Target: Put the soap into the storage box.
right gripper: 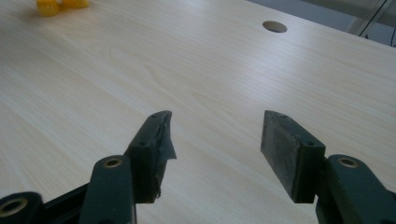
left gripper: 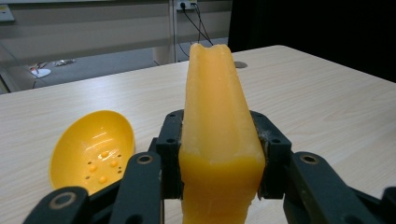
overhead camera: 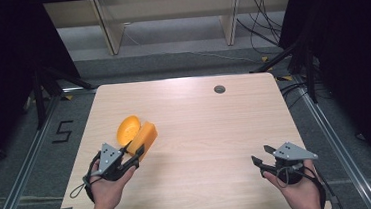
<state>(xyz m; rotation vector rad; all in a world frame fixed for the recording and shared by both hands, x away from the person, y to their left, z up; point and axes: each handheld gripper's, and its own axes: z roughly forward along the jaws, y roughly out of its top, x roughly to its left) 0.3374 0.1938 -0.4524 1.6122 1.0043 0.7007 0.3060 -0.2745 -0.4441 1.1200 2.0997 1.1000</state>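
Left claw (overhead camera: 133,153) clamped on orange block (overhead camera: 142,137), pads pressing both sides; block juts forward past jaw tips, seen up close in left gripper view (left gripper: 215,135). Yellow perforated scoop-like bowl (overhead camera: 128,129) just beyond claw, on its left side, touching block; holes visible in its hollow (left gripper: 93,151). Right claw (overhead camera: 259,160) wide open, nothing between pads, hovering low over bare desk (overhead camera: 211,132), well apart from left claw. Round grommet hole (right gripper: 274,26) far ahead of right claw.
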